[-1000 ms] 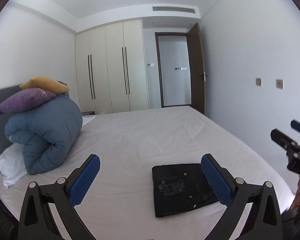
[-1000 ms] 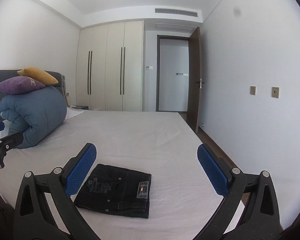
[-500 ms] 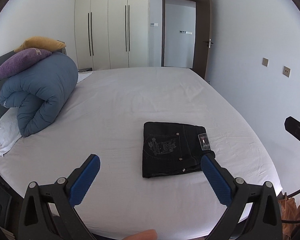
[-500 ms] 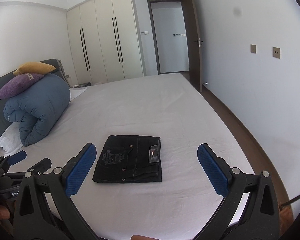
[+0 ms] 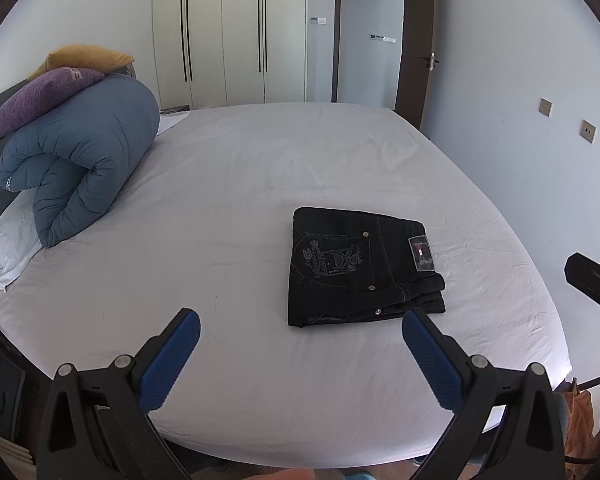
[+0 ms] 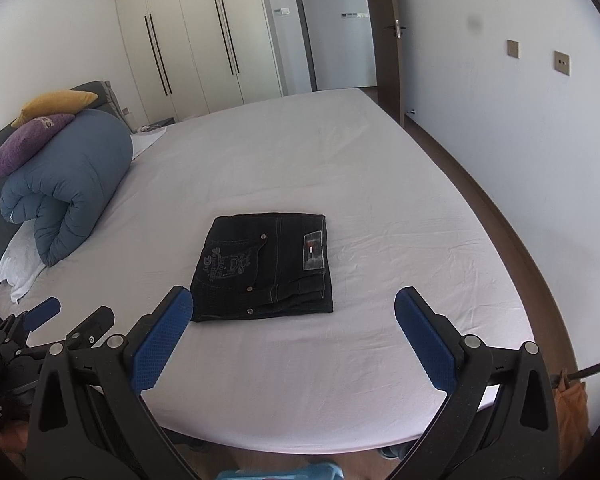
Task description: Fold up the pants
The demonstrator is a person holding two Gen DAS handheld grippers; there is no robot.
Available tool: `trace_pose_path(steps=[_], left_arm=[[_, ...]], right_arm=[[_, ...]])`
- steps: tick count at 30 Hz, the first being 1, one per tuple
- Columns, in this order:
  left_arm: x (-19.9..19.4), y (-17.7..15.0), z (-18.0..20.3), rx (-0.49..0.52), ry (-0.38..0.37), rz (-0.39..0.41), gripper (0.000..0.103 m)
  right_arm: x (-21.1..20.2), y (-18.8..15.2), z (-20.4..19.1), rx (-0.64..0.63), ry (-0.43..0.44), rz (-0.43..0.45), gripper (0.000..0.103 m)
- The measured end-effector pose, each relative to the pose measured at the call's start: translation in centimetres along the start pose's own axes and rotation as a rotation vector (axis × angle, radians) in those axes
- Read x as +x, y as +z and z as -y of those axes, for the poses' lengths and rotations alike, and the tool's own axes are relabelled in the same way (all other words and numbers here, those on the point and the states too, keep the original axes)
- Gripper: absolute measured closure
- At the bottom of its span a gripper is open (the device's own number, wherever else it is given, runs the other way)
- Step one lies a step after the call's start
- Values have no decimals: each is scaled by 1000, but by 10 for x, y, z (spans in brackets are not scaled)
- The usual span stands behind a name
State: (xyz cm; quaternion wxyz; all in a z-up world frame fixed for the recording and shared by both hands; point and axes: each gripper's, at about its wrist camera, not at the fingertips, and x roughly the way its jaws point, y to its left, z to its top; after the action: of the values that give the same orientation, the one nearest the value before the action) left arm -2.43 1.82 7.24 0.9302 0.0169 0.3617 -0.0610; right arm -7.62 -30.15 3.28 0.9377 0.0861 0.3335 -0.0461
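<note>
Black jeans (image 5: 360,266) lie folded square near the white bed's (image 5: 240,184) near-right edge, both the left gripper (image 5: 300,332) and right gripper (image 6: 292,310) spread wide, holding nothing above bare sheet.

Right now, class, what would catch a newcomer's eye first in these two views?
The black folded pants lie alone near the front of the white bed. To the left, a rolled blue duvet carries a purple cushion and a yellow cushion. Both open grippers, left and right, frame the foreground.
</note>
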Motion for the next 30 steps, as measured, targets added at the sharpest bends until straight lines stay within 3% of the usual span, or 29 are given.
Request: trace_pose_path(steps=[30], left_arm=[[9, -8, -2, 1, -8, -37, 0]], right_arm=[[15, -10, -15, -9, 14, -55, 0]])
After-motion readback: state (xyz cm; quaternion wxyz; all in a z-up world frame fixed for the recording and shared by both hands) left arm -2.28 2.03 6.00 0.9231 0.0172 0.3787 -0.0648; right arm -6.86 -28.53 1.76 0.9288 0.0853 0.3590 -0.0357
